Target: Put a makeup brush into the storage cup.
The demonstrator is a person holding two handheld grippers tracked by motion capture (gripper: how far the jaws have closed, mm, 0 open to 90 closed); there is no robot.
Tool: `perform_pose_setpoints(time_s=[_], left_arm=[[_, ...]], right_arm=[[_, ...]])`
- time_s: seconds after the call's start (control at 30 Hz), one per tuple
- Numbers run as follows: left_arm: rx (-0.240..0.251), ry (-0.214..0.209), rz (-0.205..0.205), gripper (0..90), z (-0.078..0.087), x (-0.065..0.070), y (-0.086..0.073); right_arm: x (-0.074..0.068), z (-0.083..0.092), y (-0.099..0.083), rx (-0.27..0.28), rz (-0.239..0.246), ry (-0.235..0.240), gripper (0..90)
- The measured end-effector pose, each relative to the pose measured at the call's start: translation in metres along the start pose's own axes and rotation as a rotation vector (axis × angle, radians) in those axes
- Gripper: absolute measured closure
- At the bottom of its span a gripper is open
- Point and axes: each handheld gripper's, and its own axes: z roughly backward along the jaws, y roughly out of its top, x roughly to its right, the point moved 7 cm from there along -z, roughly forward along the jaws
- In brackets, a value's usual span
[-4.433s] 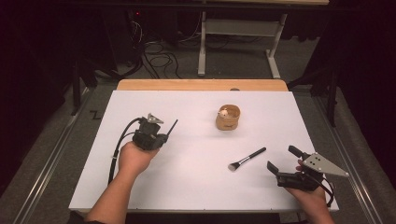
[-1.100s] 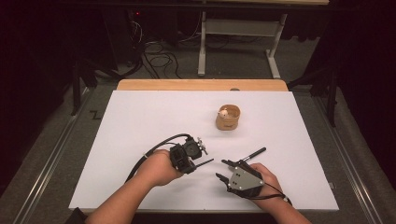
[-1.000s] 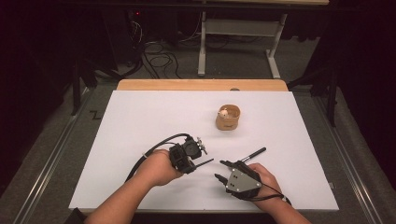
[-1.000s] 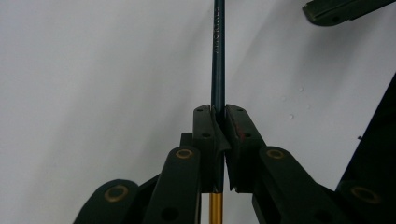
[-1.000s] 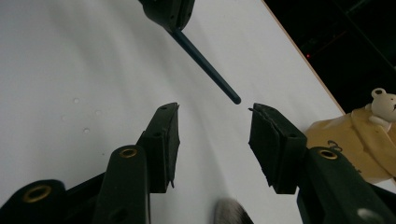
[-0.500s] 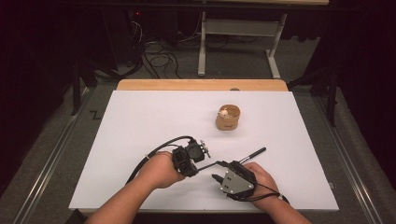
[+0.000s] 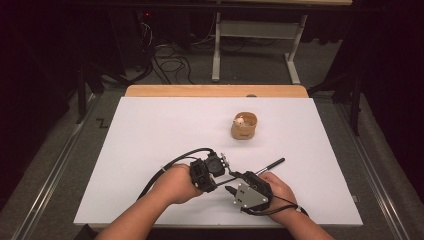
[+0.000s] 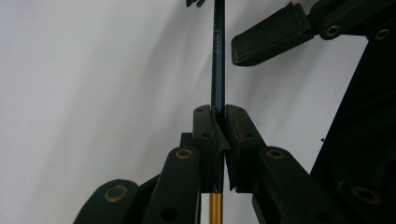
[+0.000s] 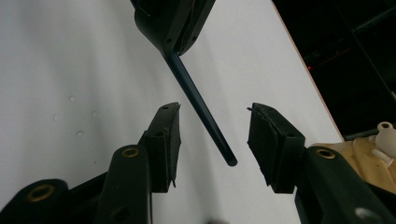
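Note:
A makeup brush with a thin dark handle [image 7: 272, 163] lies near the table's front, right of centre. My left gripper [image 7: 229, 176] reaches in from the left and is shut on the handle [image 8: 217, 70] just above the gold ferrule [image 8: 215, 207]. The bristles are hidden behind its jaws [image 8: 218, 109]. My right gripper [image 7: 239, 183], with a grey plate on top, sits close beside it and stands open. In the right gripper view the handle's free end [image 9: 229, 161] hangs between the two open pads [image 9: 215, 112] and touches neither.
A small wooden cup [image 7: 244, 127] with a white piece inside stands further back on the white table [image 7: 150, 130], and peeks in at the right gripper view's lower right [image 9: 348, 154]. A wooden strip [image 7: 215, 91] borders the far edge. Cables trail from both grippers.
Several seconds ago the hands were far apart and the brush lay free. Over the last second the right gripper slid left, closer to the left gripper, which stays shut on the handle.

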Motion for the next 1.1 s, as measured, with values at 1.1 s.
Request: perform_pose_setpoints(time_s=[1.1], left_arm=[[0.001, -0.023, -0.011, 83.5, 0.0006, 0.0013, 0.0046]], right_arm=[[-0.003, -0.0044, 0.0041, 0.007, 0.087, 0.037, 73.4]])
